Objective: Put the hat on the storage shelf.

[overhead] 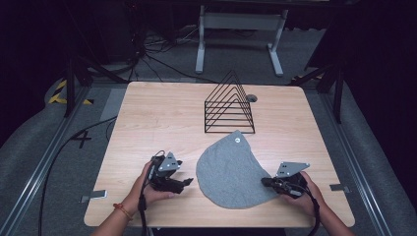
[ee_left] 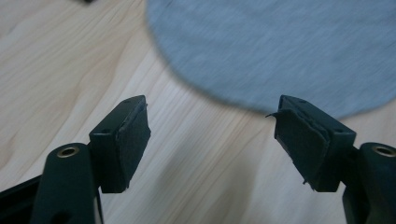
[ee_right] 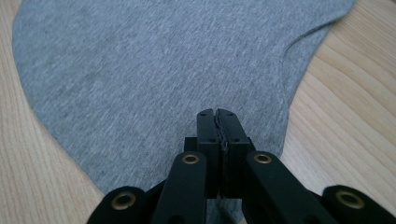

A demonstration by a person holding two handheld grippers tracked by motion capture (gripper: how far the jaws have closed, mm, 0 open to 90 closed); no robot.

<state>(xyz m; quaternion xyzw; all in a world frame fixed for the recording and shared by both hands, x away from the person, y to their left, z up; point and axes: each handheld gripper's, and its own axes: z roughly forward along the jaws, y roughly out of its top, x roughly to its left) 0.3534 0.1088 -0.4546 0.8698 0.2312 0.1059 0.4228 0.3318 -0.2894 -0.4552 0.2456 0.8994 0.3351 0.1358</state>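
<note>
A flat grey cloth [overhead: 231, 169] with a rounded outline lies on the wooden table [overhead: 162, 113], in front of a black wire rack [overhead: 229, 105]. My left gripper [overhead: 188, 183] hovers over bare wood just left of the cloth's edge [ee_left: 243, 100]; in the left gripper view it [ee_left: 212, 135] is open, with nothing between its pads. My right gripper [overhead: 266, 182] sits at the cloth's right edge. In the right gripper view it [ee_right: 217, 114] is shut, lying low over the cloth [ee_right: 140, 70], which looks smooth around it. I make out no cloth pinched between the pads.
The wire rack stands upright at the table's far middle, next to a small round hole [overhead: 252, 98] in the tabletop. Metal brackets [overhead: 93, 195] mark the near corners. Beyond the table are cables and a white desk frame [overhead: 241, 29] on grey carpet.
</note>
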